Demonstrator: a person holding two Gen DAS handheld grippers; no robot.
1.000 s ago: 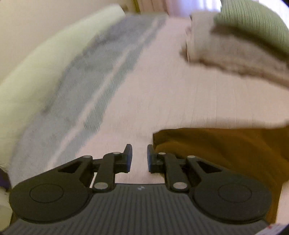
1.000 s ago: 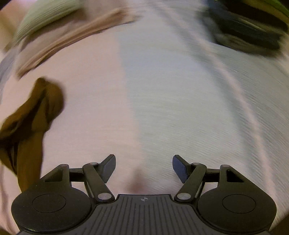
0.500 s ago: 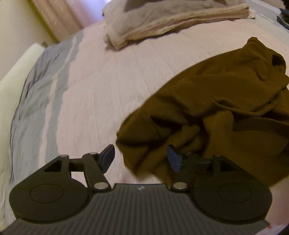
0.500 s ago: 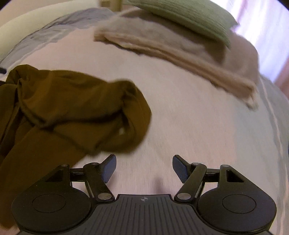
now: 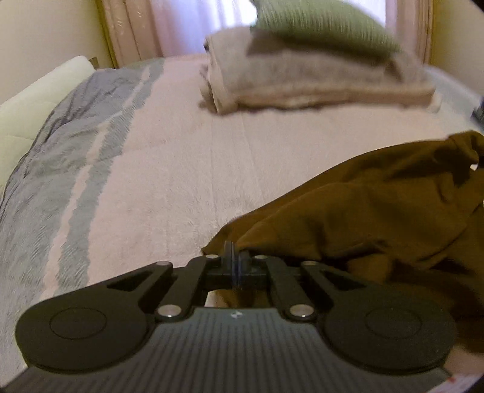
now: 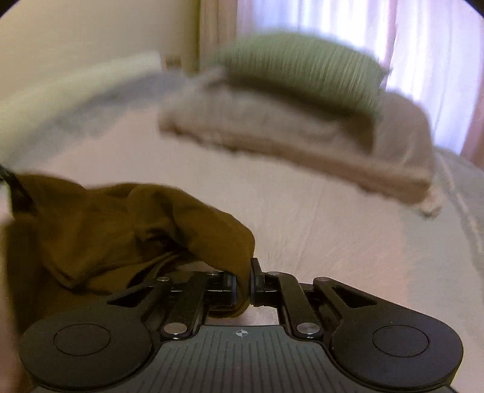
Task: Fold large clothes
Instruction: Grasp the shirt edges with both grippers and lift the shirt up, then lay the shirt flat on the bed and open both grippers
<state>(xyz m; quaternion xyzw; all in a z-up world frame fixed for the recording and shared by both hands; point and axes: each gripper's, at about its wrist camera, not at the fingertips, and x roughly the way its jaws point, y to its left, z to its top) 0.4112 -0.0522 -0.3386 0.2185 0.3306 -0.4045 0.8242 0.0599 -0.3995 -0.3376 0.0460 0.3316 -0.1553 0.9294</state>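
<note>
A crumpled brown garment (image 5: 378, 208) lies on the pink bed cover (image 5: 187, 169), spreading right from my left gripper (image 5: 233, 257), which is shut on the cloth's near left edge. In the right wrist view the same brown garment (image 6: 121, 229) bunches at lower left, and my right gripper (image 6: 250, 272) is shut on its right corner, with cloth pinched between the fingers. Part of the garment is hidden under both gripper bodies.
A folded beige blanket (image 5: 302, 81) with a green striped cushion (image 5: 317, 27) on it sits at the far end of the bed. A grey band (image 5: 60, 157) runs along the cover's left side beside a white pillow (image 5: 36, 102). Curtains (image 6: 348, 27) hang behind.
Half a second ago both grippers stood open near the brown garment. Both have since shut on its edges, the left on the left edge, the right on the right corner.
</note>
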